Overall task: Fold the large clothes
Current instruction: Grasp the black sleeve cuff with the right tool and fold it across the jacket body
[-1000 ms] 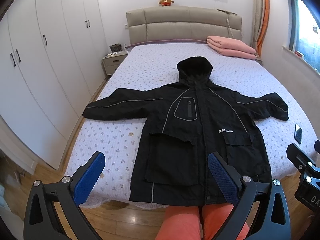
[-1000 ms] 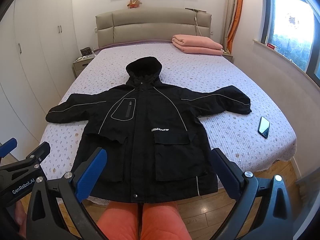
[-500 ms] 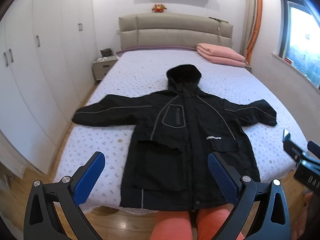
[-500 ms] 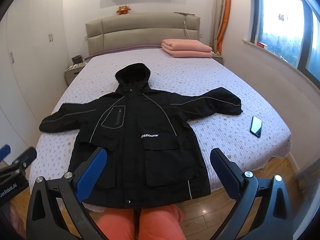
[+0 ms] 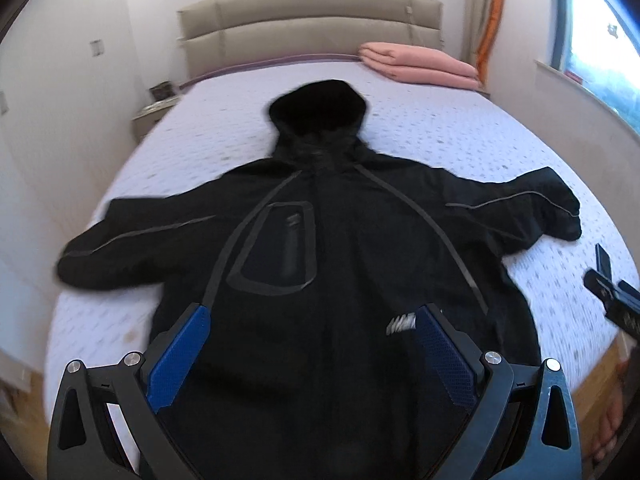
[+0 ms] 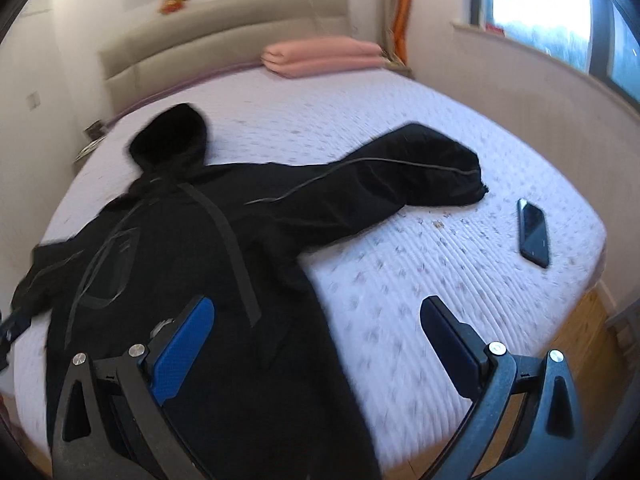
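A black hooded jacket (image 5: 344, 248) lies flat, front up, on the lilac bedspread (image 5: 420, 120), sleeves spread to both sides and hood toward the headboard. My left gripper (image 5: 312, 322) hangs open over the jacket's lower chest, with nothing between its blue pads. The right gripper (image 6: 316, 316) is open too, above the jacket's right edge where cloth meets bedspread (image 6: 400, 280). The jacket's right sleeve (image 6: 400, 176) stretches away toward the window side. The jacket (image 6: 192, 272) fills the left half of the right wrist view. The image is motion-blurred.
A dark phone (image 6: 533, 232) lies on the bed near its right edge, just past the sleeve cuff. A folded pink blanket (image 5: 416, 65) sits by the beige headboard (image 5: 312, 20). A nightstand (image 5: 154, 112) stands at the left. Wooden floor (image 6: 592, 340) shows beside the bed's corner.
Both grippers have moved forward and lower over the bed, so the jacket now looms much closer. The right gripper has swung to the right, toward the sleeve and phone. Both stay open.
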Motion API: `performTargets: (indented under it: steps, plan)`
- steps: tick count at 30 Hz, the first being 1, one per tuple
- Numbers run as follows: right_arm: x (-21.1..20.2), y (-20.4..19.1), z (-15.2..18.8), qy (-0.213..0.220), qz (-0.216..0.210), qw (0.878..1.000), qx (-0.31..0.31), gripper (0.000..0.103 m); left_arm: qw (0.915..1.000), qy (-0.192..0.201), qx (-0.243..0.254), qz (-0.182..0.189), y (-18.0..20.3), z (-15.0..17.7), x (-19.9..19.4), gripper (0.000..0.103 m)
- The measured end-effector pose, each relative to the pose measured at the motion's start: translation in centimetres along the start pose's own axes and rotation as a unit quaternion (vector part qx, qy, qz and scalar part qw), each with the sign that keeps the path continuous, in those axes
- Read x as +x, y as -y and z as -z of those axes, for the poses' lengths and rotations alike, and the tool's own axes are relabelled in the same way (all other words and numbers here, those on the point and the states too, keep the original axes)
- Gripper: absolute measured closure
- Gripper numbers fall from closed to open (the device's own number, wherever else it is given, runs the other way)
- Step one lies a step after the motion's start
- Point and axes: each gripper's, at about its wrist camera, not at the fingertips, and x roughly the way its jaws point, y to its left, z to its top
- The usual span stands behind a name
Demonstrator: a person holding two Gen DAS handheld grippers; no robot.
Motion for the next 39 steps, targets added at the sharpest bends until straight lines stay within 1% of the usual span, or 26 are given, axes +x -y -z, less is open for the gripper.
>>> performTargets:
  steps: [1,3,5,6,8,11,14,15,16,17,18,21,26,27,30,31,32,33,34,35,36,37,39]
  plan:
    - [2.4,1.5,-1.4,-0.009,0.000,1.000,0.018,0.000,1.0000,0.000,0.005,0.006,1.2,-1.1,1.6,0.001]
    - [5.5,4.2,-3.2,-0.024,-0.006,0.998,0.053,0.000,0.9998,0.006,0.016,0.012,3.2,-2.9,3.8,0.001]
    - [7.9,7.0,-4.7,-0.042,-0.008,0.995,0.086,0.000,0.9994,-0.002,0.028,0.019,5.4,-4.8,5.8,0.001]
    - [9.2,9.0,-5.7,-0.052,0.003,0.994,0.098,0.000,0.9991,-0.010,0.033,0.026,6.2,-5.5,6.6,0.001]
    - [10.7,11.6,-7.1,-0.060,0.019,0.992,0.105,0.000,0.9983,-0.023,0.043,0.032,7.8,-6.6,7.9,0.001]
    - [13.2,17.1,-9.9,-0.072,0.041,0.989,0.121,0.000,0.9959,-0.046,0.069,0.038,11.4,-8.6,10.4,0.001]
    - [15.9,21.9,-12.2,-0.080,0.063,0.986,0.129,0.004,0.9942,-0.065,0.075,0.040,14.3,-9.9,12.3,0.001]
    - [17.2,23.7,-13.0,-0.087,0.069,0.985,0.132,0.006,0.9936,-0.072,0.076,0.043,15.4,-10.3,12.9,0.001]
    - [18.8,25.7,-13.7,-0.099,0.066,0.983,0.142,0.013,0.9932,-0.077,0.075,0.046,16.3,-10.7,13.5,0.001]
    - [19.8,26.9,-14.0,-0.106,0.058,0.981,0.150,0.017,0.9928,-0.081,0.075,0.048,17.2,-11.0,14.0,0.001]
    - [21.2,28.7,-14.4,-0.118,0.043,0.979,0.162,0.023,0.9918,-0.088,0.076,0.053,18.6,-11.4,14.7,0.001]
    - [25.2,32.4,-15.3,-0.147,0.019,0.972,0.181,0.025,0.9888,-0.105,0.086,0.062,21.3,-12.0,16.4,0.001]
    - [29.7,35.1,-16.2,-0.166,-0.022,0.968,0.187,0.025,0.9866,-0.119,0.096,0.058,25.2,-12.7,18.9,0.001]
    - [30.7,35.7,-16.2,-0.171,-0.038,0.965,0.195,0.025,0.9861,-0.122,0.096,0.060,26.0,-12.8,19.3,0.001]
    - [31.3,35.3,-16.4,-0.168,-0.040,0.969,0.177,0.025,0.9852,-0.126,0.099,0.062,27.6,-12.9,20.4,0.001]
    - [31.4,35.1,-16.4,-0.167,-0.038,0.971,0.168,0.032,0.9851,-0.126,0.100,0.060,27.9,-12.9,20.8,0.001]
    - [31.1,34.0,-16.4,-0.167,-0.039,0.973,0.157,0.037,0.9850,-0.128,0.101,0.058,28.3,-12.9,21.3,0.001]
    - [31.2,33.3,-16.5,-0.169,-0.039,0.974,0.142,0.044,0.9848,-0.130,0.101,0.055,28.8,-12.9,21.8,0.003]
    - [31.1,32.9,-16.6,-0.171,-0.035,0.976,0.130,0.053,0.9846,-0.132,0.102,0.055,29.1,-13.0,22.2,0.008]
    - [30.8,32.6,-16.7,-0.170,-0.036,0.977,0.122,0.057,0.9839,-0.136,0.102,0.056,29.5,-13.1,22.6,0.009]
    - [30.3,32.4,-17.0,-0.169,-0.032,0.978,0.115,0.063,0.9836,-0.137,0.103,0.057,29.8,-13.2,22.9,0.009]
    - [29.3,32.3,-17.5,-0.163,-0.021,0.981,0.104,0.068,0.9837,-0.135,0.103,0.059,30.2,-13.4,23.1,0.013]
    - [26.8,32.3,-18.8,-0.140,0.006,0.987,0.081,0.069,0.9832,-0.130,0.112,0.063,31.2,-13.8,23.4,0.023]
